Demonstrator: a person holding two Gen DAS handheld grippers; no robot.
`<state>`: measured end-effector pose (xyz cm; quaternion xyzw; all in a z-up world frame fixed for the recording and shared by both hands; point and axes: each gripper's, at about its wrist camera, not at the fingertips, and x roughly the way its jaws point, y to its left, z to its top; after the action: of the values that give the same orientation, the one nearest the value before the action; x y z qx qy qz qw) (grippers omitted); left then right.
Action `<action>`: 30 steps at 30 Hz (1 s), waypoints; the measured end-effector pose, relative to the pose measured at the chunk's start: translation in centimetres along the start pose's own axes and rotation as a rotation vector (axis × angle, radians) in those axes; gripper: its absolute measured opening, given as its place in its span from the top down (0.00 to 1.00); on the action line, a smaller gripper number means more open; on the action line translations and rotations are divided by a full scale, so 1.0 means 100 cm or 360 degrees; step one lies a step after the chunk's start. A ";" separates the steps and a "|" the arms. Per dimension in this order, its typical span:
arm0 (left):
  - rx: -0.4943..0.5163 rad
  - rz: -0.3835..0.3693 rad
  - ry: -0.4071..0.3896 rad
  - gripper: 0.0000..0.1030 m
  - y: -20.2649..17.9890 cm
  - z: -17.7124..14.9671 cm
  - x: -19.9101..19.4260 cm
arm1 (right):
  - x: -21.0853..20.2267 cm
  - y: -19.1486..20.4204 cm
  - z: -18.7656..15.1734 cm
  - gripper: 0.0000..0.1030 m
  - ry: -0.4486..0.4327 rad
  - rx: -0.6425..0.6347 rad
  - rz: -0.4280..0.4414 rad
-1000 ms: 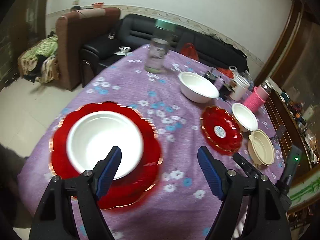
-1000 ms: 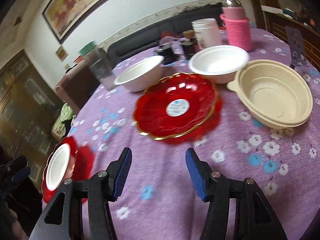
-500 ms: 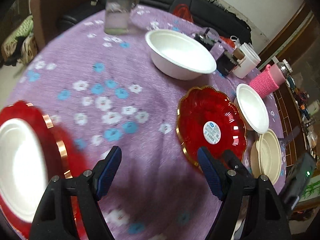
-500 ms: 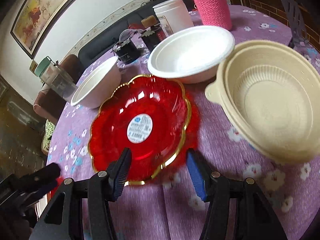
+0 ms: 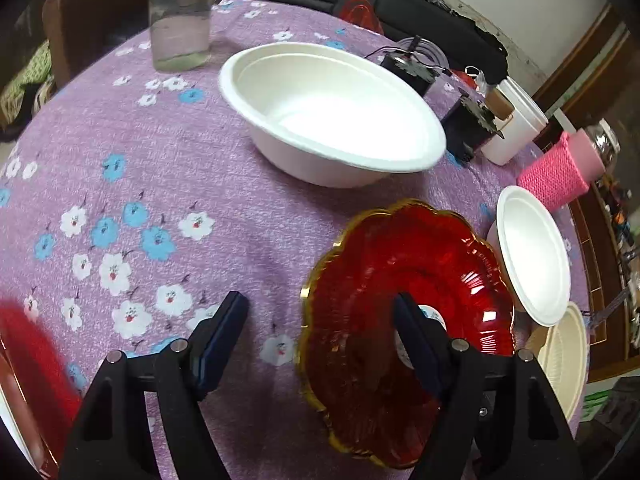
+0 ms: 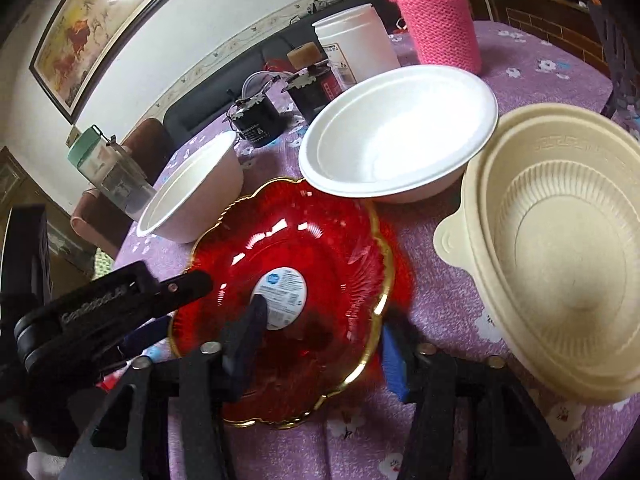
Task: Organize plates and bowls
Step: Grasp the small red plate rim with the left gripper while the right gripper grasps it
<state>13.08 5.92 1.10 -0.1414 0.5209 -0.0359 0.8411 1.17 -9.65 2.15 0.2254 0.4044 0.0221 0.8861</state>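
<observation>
Only a few bits of writing show. The red plate [image 6: 288,276] carries a round white-and-blue sticker [image 6: 282,296] at its centre, its print too small to read, and the left tongs [image 5: 320,316], seen from the right wrist, bear raised lettering that stays illegible. A black tin [image 6: 256,124] has a white label, also unreadable.

The plate, scalloped with a gold rim, lies on the purple flowered worktop [image 5: 160,168]. The right tongs [image 6: 320,324] straddle its near edge, one finger over the plate and one outside the rim; their jaws have just been closing, with the rim between them (whether the pads already press on it I cannot tell). The left tongs stand spread, one finger above the plate's middle, the other over bare cloth.

Crowding the plate are a large white bowl [image 5: 332,112], a smaller white bowl [image 6: 400,132] whose rim overlaps the plate's far edge, and a cream ribbed bowl [image 6: 560,256] just beside it. Behind stand a pink knitted sleeve on a bottle [image 6: 440,20], a white tub [image 6: 356,48] and a glass jar [image 5: 180,16].
</observation>
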 end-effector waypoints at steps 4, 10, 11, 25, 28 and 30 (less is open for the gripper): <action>0.0137 0.0027 0.0004 0.29 -0.021 -0.007 0.004 | 0.001 -0.002 -0.002 0.74 0.0021 -0.0005 0.0032; 0.0144 0.0084 0.0022 0.82 -0.014 -0.011 -0.002 | -0.005 -0.007 -0.004 0.74 -0.0010 0.0004 -0.0017; 0.0114 0.0058 0.0030 0.82 -0.009 -0.011 -0.005 | -0.006 -0.008 -0.003 0.75 -0.0017 0.0005 -0.0016; 0.0056 0.0051 -0.0086 0.83 0.014 -0.025 -0.051 | -0.026 0.022 -0.015 0.78 -0.0145 -0.0223 0.0012; 0.0042 0.0052 -0.0094 0.83 0.017 -0.028 -0.054 | -0.028 0.026 -0.017 0.78 -0.0152 -0.0254 0.0028; 0.0030 0.0053 -0.0104 0.84 0.022 -0.032 -0.060 | -0.031 0.029 -0.019 0.78 -0.0162 -0.0274 0.0037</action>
<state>7.35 8.60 4.36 -0.1257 0.4950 -0.0221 0.8595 -1.83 -6.99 4.48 0.1539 0.3527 0.0554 0.9213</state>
